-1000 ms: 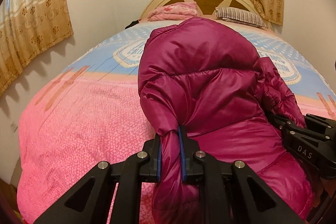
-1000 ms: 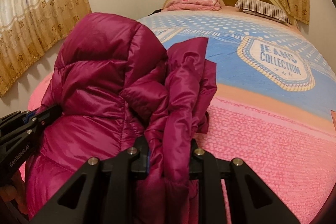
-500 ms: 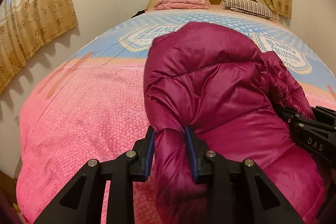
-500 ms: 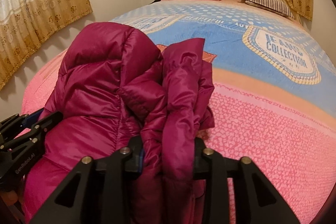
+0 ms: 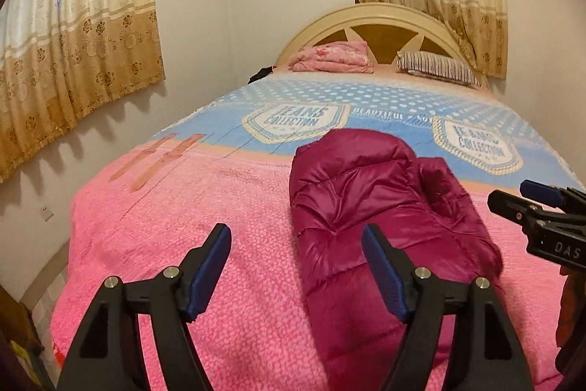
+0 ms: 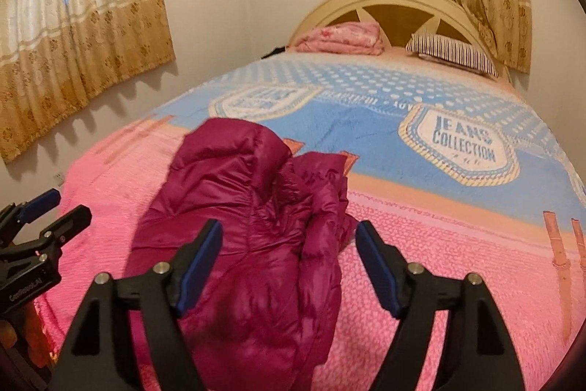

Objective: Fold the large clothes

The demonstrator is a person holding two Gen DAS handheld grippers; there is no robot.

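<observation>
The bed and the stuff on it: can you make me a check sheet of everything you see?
Surface: bed, pink and blue blanket.
Job's things: magenta jacket lying folded on the blanket, free of both grippers.
Clutter: pink bundle and striped pillow by the headboard.
Grippers: left gripper and right gripper, jaws just opened wide, nothing between the pads.
Cables: nothing seen.
Surroundings: curtains, wall socket.
</observation>
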